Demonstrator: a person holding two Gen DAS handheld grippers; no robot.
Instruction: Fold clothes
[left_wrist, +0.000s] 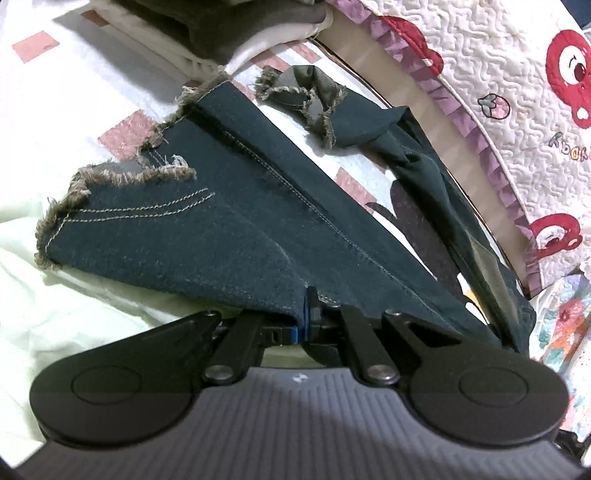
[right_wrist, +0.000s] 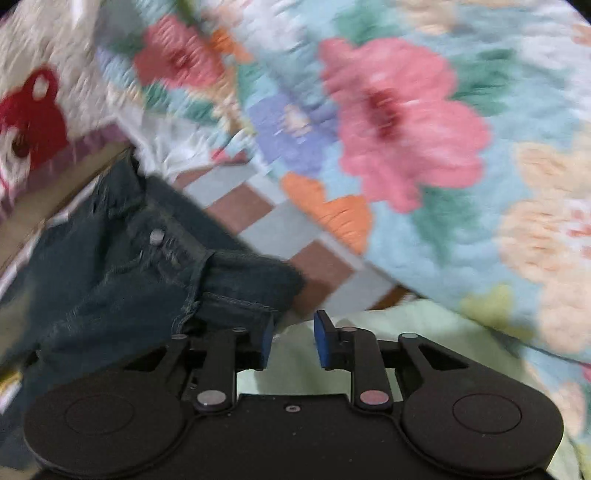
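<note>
The right wrist view is blurred, so the floral quilt (right_wrist: 406, 122) at 1 o'clock shows little detail. The right gripper (right_wrist: 291, 339) has its jaws released, empty, beside the jeans (right_wrist: 122, 266) at 9 o'clock. The left gripper (left_wrist: 308, 325) is clenched on the denim, whose frayed hems (left_wrist: 74, 195) spread toward 11 o'clock over the bed sheet (left_wrist: 74, 110).

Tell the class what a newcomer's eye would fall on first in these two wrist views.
The dark denim jeans with frayed hems dominate the left wrist view, spread across the bed, one edge pinched in the shut jaws of the left gripper. In the blurred right wrist view, a bright floral quilt fills the upper right. Below it the right gripper has its jaws open and empty, just right of the jeans' waistband.
</note>
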